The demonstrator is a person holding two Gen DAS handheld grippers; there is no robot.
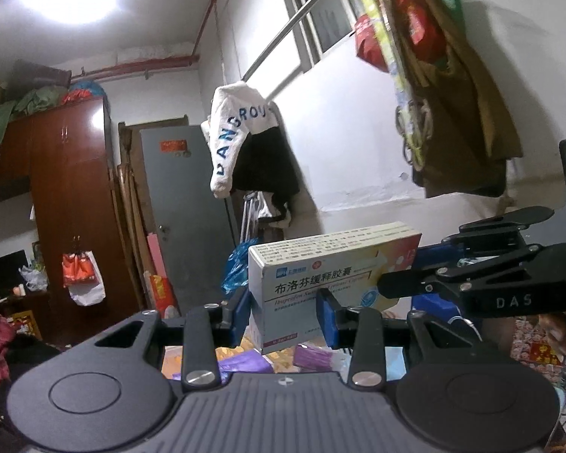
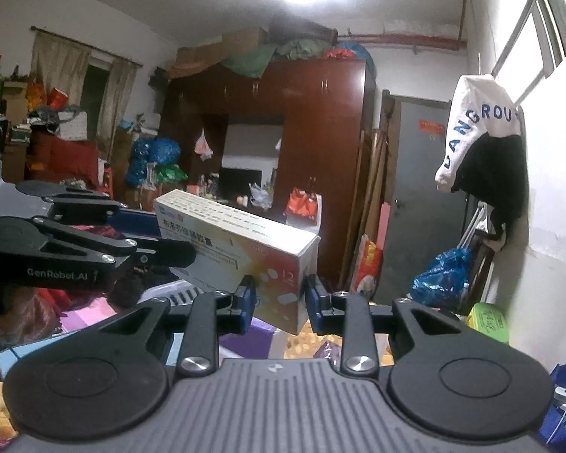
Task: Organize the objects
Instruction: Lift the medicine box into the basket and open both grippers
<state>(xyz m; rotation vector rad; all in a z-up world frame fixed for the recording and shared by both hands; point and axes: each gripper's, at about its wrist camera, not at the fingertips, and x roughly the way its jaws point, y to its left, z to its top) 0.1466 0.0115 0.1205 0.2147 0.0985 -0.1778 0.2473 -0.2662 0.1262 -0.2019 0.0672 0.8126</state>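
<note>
Big picture first: a crowded room, with the tall dark-red wooden wardrobe [image 2: 313, 143] filling the far wall, bundles stacked on top, and the grey metal door [image 1: 185, 226] beside it. On the white wall hangs the white sleeve printed with blue letters [image 1: 230, 136], draped over a black garment.

Now the action, up in mid-air: the white and orange cardboard medicine box [image 1: 320, 283] is carried between both tools, well above the clutter of purple and yellow packets below. The left gripper [image 1: 283, 313] has its blue pads closed on the box's near lower corner, one pad on each face. The right gripper [image 2: 279, 302] does the same at the other end, blue pads pinched on the end with the "12" print. Each wrist view shows the other tool reaching in from the side, so it looks like a handover or a two-handed carry (which one, I can't tell).

Here's the risk as I judge it: a light hollow carton clamped at two ends. If the hands pull apart or twist against each other, the box could crumple or tear a flap. If one grip opens before the other is firm, the long box swings on a single corner and may slip down into the packets below
</note>
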